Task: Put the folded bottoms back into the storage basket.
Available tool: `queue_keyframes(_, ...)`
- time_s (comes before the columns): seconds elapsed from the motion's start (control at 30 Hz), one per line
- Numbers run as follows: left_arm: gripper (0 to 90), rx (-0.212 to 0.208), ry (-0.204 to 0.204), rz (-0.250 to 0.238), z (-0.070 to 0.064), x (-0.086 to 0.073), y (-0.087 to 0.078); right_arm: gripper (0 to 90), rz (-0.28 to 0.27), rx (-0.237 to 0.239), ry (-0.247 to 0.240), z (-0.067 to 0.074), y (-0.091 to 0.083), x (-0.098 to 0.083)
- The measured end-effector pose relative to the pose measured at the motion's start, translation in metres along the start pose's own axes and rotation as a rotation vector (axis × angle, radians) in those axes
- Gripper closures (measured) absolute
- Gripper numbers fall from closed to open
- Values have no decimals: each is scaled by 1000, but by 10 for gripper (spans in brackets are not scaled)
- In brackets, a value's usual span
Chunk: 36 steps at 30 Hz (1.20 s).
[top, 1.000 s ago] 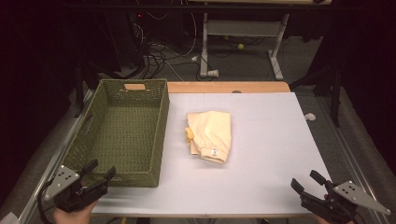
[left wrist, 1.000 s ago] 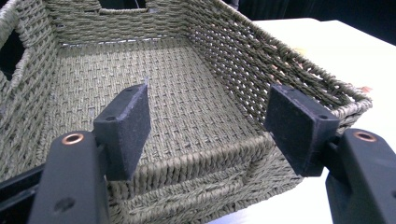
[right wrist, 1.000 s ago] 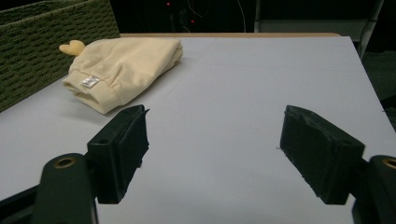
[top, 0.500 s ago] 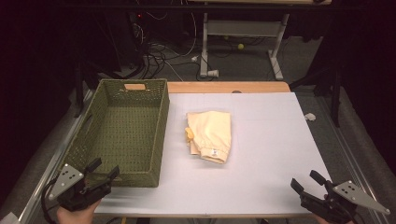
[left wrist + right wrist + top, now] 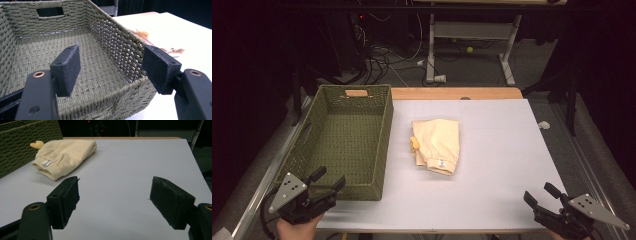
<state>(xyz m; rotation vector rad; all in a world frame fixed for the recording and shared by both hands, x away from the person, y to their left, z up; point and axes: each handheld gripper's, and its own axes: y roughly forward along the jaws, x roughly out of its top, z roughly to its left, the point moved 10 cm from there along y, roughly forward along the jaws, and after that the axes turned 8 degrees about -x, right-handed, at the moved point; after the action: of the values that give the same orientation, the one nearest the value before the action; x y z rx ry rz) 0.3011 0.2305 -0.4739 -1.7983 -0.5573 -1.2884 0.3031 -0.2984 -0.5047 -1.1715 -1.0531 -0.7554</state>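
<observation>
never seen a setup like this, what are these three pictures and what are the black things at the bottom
A person sits at a white table with a handheld two-jaw gripper in each hand. The high view looks down from above the table: the left gripper is at the bottom left, the right gripper at the bottom right. The other two pictures come from cameras riding on the grippers, so the black blocks are the padded jaws. On the table lie a green woven basket, nothing visible in it, and beside it a folded pale yellow garment with a small label. The left gripper's jaws straddle the basket's near corner without gripping. The right gripper's jaws are open over bare table. Nothing is held.
</observation>
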Motion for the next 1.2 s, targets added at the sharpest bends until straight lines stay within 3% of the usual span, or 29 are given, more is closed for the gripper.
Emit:
queue_keyframes(0.1, 298, 3, 26, 11, -4, 2, 3, 239, 0, 1, -2, 0, 0, 0)
queue_keyframes(0.57, 298, -63, 41, 15, -20, 10, 19, 239, 1, -3, -4, 0, 0, 0)
queue_keyframes(0.7, 300, -92, 21, -2, -26, 13, 23, 239, 1, -3, -3, 0, 0, 0)
queue_keyframes(1.2, 300, -125, 70, 25, -44, 15, 40, 239, 1, 2, -6, 1, 0, 0)
